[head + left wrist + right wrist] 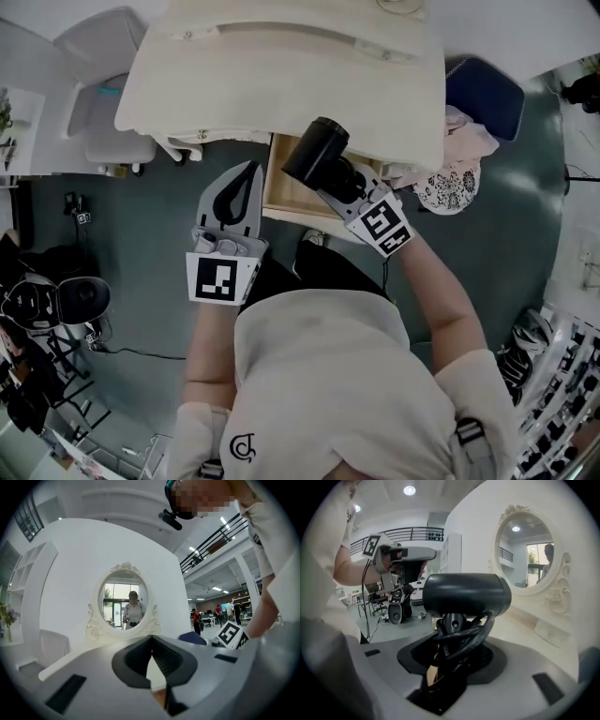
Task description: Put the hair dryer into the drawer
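Observation:
The black hair dryer (318, 153) hangs over the open wooden drawer (287, 194) of the cream dressing table (281, 75). My right gripper (347, 181) is shut on its handle, which has the cord wound round it. In the right gripper view the dryer's barrel (465, 595) lies crosswise above the right gripper's (452, 637) jaws. My left gripper (251, 170) sits just left of the drawer's front corner, shut with nothing in it. Its tips meet in the left gripper view, where the left gripper (151, 641) faces the table's oval mirror (124, 602).
A white chair (103, 103) stands left of the table. A dark blue seat (483, 94) with pinkish cloth (466, 141) and a patterned round thing (448, 190) lies to the right. Dark equipment and cables (56, 300) crowd the floor at the left.

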The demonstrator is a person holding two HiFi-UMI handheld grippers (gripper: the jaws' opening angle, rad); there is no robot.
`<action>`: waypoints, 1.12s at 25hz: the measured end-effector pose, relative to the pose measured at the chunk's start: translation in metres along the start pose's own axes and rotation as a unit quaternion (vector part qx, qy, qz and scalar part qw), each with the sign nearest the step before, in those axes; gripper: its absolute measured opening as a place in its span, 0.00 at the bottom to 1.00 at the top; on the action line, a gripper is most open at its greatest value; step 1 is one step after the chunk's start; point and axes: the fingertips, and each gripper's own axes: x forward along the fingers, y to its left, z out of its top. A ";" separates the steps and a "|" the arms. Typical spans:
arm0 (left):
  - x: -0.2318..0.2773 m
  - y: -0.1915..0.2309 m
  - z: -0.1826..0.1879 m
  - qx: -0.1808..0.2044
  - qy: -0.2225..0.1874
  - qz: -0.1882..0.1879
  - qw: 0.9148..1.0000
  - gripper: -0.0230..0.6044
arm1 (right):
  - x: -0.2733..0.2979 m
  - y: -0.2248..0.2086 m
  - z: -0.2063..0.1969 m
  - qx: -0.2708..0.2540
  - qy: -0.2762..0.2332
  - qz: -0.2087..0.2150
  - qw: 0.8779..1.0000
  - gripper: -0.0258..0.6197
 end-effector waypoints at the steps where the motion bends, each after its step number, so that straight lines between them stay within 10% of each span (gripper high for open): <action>1: 0.001 0.002 -0.005 -0.004 0.002 0.001 1.000 0.06 | 0.008 0.003 -0.010 -0.006 0.016 0.014 1.000 0.33; 16: 0.018 0.019 -0.054 -0.024 0.053 -0.001 0.998 0.06 | 0.071 0.038 -0.152 -0.091 0.256 0.176 0.946 0.33; 28: 0.015 0.023 -0.085 -0.029 0.092 0.011 0.995 0.06 | 0.084 0.039 -0.227 -0.093 0.373 0.181 0.905 0.33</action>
